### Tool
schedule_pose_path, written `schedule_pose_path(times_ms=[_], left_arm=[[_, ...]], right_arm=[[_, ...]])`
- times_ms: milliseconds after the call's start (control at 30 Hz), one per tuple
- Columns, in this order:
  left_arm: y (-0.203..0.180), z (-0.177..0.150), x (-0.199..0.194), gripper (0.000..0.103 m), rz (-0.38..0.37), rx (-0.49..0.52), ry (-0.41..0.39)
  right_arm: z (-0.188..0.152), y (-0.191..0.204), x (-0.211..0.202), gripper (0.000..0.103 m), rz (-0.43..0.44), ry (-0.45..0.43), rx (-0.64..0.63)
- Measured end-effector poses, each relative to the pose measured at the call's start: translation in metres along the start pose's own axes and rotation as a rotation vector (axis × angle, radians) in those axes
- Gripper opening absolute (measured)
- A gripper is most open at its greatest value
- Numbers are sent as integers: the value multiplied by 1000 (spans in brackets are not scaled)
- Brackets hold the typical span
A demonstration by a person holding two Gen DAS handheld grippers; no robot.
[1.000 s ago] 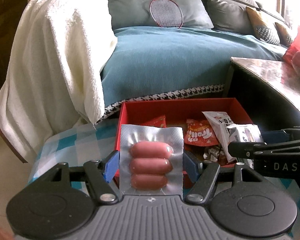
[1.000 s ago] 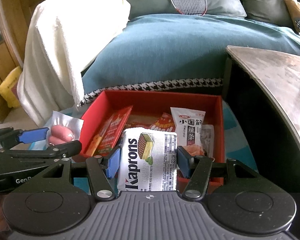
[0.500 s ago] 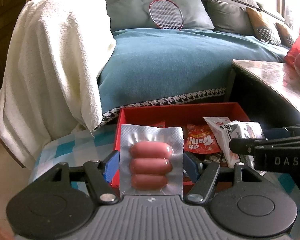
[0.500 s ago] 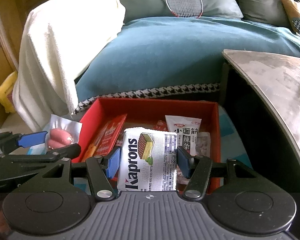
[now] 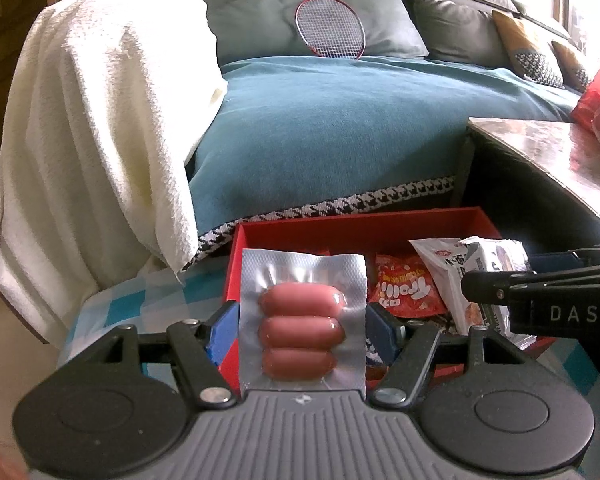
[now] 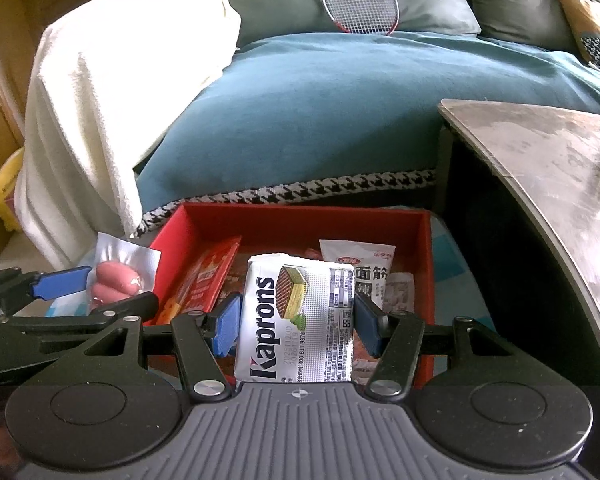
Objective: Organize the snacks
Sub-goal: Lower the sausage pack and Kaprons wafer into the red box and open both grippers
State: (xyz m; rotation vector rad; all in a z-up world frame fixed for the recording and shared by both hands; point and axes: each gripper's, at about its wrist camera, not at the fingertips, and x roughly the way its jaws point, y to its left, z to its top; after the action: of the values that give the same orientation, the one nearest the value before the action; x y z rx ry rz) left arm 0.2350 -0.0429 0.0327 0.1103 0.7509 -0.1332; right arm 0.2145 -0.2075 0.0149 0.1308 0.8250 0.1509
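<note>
Snacks are held ready to drop: the left tongs squeeze a sausage pack and the right tongs squeeze a wafer pack, both just above the red box in front, where other snacks already lie.

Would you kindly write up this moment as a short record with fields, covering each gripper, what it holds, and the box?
left gripper: shut on sausage pack, held upright
right gripper: shut on Kaprons wafer pack, held upright
red box: open-topped, on a blue-and-white checked cloth, already holds several snack packets
position: both packs held at the box's near side
surroundings: sofa with teal cover, white blanket, badminton racket, table to the right
</note>
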Motion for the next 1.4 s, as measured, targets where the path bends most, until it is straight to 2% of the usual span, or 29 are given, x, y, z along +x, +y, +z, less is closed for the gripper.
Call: schedule_pose_path(times_ms=[1400], left_arm=[[-18, 13, 58, 61, 17, 55, 60]], right_arm=[[10, -32, 55, 66, -49, 82, 37]])
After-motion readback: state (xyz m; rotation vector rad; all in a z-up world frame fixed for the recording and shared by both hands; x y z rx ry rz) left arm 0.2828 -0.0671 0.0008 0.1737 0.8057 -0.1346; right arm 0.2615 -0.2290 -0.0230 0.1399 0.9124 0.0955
